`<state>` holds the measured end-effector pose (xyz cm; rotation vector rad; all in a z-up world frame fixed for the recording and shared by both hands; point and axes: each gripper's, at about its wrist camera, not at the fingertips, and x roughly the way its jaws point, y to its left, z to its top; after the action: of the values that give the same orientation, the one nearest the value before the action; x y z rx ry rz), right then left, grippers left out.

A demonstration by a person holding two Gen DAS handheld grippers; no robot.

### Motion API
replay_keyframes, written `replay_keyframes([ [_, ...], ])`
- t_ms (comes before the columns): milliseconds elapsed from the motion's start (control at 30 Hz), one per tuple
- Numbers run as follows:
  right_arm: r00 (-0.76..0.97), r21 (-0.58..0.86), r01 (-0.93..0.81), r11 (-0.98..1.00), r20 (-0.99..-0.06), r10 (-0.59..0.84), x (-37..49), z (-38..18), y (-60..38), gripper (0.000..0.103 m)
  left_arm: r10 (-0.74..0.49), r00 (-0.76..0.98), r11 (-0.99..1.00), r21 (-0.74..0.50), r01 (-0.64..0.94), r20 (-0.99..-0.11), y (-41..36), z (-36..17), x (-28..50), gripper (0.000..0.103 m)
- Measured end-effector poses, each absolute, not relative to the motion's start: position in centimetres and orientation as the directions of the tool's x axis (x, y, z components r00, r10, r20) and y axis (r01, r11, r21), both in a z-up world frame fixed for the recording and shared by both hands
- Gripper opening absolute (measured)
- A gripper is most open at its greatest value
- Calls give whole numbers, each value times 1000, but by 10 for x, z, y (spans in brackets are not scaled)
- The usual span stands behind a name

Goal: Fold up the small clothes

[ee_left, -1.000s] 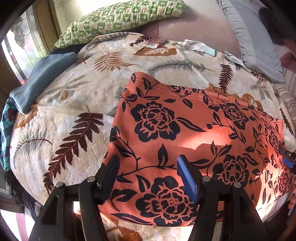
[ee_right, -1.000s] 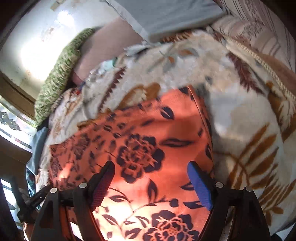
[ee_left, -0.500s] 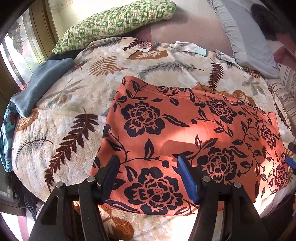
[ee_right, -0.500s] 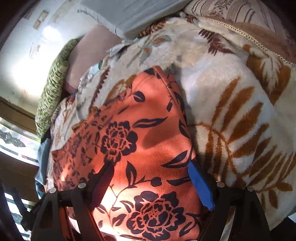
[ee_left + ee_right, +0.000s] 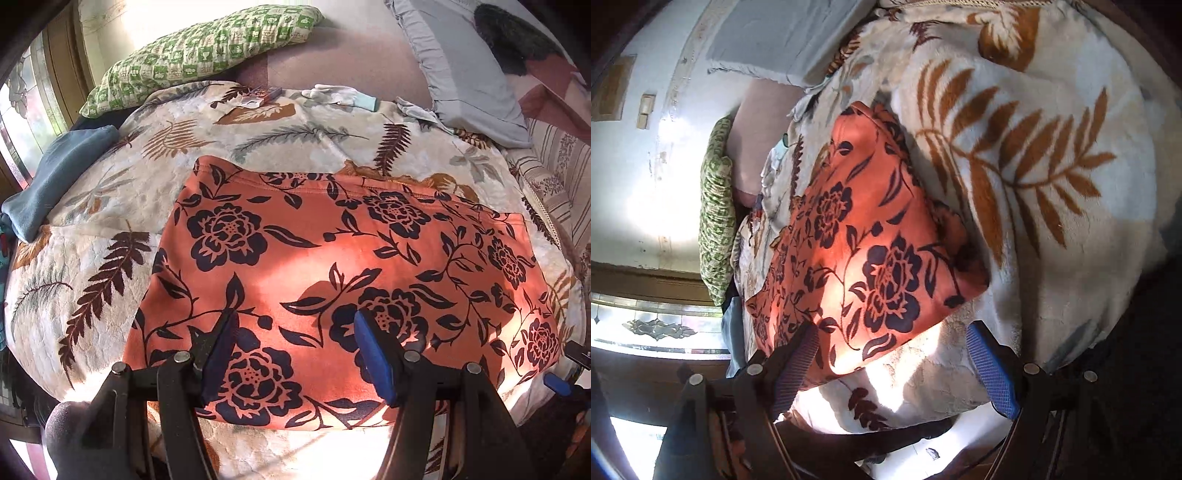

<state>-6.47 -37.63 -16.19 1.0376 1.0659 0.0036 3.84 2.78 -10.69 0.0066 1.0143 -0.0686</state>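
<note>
An orange garment with dark flower print lies spread flat on the leaf-patterned blanket of a bed. My left gripper hovers open above the garment's near edge, nothing between its blue pads. In the right wrist view the same orange garment shows with its right corner near the bed's edge. My right gripper stands open over that corner and the blanket beside it, holding nothing. A tip of the right gripper peeks in at the lower right of the left wrist view.
A green checked pillow and a grey pillow lie at the head of the bed. A folded blue cloth sits at the left edge. White gloves and small items lie far back. The bed's edge drops off close below both grippers.
Both grippers have pulled back toward the near edge of the bed, so more garment shows. The right gripper rolled and slid right, now over the garment's corner. Both jaws stayed open.
</note>
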Motion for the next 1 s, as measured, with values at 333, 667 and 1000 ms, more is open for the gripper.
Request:
replay_keyframes([
  [333, 623, 788, 472, 397, -616, 482, -51, -190, -405, 85, -15, 572, 1000, 0, 26, -820, 28, -89, 31, 66],
  [667, 617, 762, 460, 456, -643, 453, -43, -185, -407, 85, -7, 571, 999, 15, 34, -821, 22, -89, 30, 66],
  [1000, 611, 751, 476, 459, -657, 442, -41, -184, -414, 85, 0, 561, 999, 22, 32, -828, 20, -97, 34, 66],
])
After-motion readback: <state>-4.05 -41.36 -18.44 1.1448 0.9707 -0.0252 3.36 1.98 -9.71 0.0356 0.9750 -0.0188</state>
